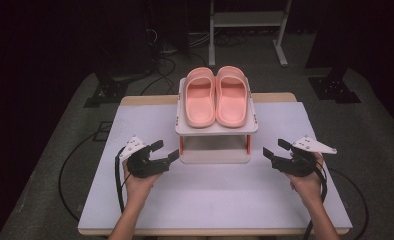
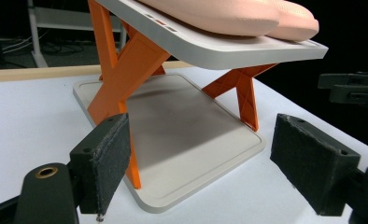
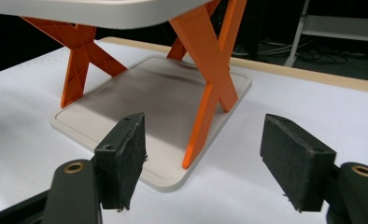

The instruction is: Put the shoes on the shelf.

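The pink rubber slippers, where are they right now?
The pair of pink rubber slippers lies side by side on the top shelf of the white two-tier rack, at the table's far middle.

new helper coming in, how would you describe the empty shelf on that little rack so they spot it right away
At the centre of the white table stands a small two-tier rack with orange X-shaped legs. The lower shelf is the bare grey tray resting on the table; the upper shelf carries pink slippers.

Table point(image 1: 135, 200) brightly lit from above; surroundings dark; soft shadows under the rack point(image 2: 196, 140); images sharp
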### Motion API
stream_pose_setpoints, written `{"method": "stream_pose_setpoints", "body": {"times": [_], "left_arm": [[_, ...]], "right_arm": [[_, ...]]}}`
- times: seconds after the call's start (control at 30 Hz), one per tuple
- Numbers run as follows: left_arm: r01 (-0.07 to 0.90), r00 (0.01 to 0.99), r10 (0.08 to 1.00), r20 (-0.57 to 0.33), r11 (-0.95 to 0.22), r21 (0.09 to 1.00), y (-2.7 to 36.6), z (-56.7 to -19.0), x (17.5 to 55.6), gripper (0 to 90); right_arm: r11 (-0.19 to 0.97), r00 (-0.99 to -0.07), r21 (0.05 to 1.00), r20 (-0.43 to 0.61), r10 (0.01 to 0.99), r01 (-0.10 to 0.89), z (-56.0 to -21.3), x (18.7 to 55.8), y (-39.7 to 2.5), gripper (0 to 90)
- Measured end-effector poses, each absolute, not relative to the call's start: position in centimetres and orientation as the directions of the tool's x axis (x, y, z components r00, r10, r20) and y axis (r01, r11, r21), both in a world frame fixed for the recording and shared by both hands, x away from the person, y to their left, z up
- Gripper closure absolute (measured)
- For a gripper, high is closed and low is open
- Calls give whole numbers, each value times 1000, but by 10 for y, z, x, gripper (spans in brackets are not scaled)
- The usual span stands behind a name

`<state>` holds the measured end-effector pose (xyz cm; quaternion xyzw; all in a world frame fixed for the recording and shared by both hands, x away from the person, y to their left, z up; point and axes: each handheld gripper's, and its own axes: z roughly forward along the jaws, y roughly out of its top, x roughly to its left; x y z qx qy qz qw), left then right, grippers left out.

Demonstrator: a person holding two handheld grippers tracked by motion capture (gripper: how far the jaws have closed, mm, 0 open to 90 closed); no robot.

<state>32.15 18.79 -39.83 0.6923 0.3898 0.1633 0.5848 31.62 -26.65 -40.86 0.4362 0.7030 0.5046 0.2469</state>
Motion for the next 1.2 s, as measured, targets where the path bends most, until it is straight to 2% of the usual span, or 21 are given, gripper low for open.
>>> {"method": "stream_pose_setpoints", "body": {"times": [1.2], "left_arm": [[354,628,743,-230,-10,935,207,-420,305,188]], "right_arm": [[110,-494,902,124,861,417,-442,294,-283,304]]}}
